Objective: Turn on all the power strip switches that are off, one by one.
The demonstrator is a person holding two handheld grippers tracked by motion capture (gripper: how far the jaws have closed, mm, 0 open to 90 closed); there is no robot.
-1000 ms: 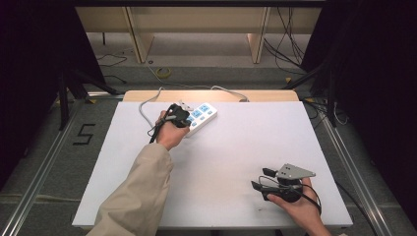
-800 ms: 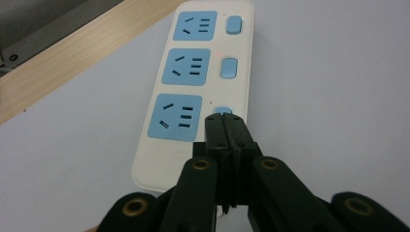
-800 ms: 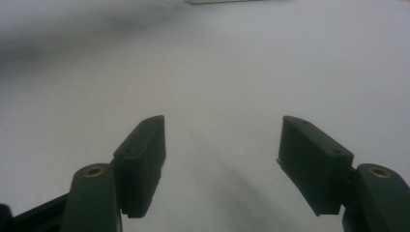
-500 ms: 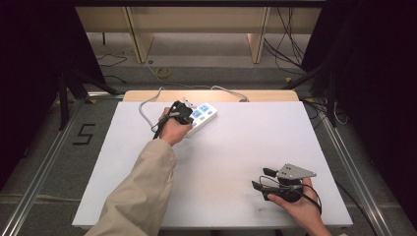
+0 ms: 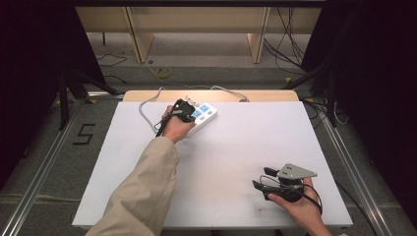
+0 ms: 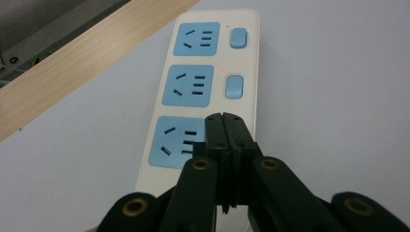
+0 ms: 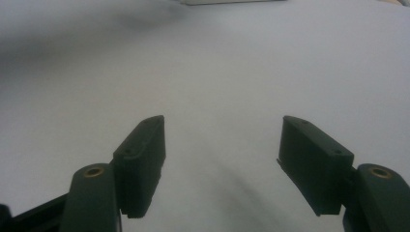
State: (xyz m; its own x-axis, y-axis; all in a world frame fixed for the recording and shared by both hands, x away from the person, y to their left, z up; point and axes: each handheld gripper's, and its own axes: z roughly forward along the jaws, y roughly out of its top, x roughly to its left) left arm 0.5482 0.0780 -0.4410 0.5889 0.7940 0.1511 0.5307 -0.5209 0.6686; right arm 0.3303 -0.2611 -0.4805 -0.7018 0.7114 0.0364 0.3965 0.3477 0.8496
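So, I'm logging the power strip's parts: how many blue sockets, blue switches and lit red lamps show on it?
Seen on the power strip in the left gripper view:
Blue sockets: 3
Blue switches: 2
Lit red lamps: 1
Total: 6

White table (image 5: 236,162), white power strip (image 5: 205,114) at far edge

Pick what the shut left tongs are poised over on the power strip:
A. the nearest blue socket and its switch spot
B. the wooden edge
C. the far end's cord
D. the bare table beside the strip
A: in the left gripper view the left tongs, shut, cover the near end of the power strip beside the nearest socket.
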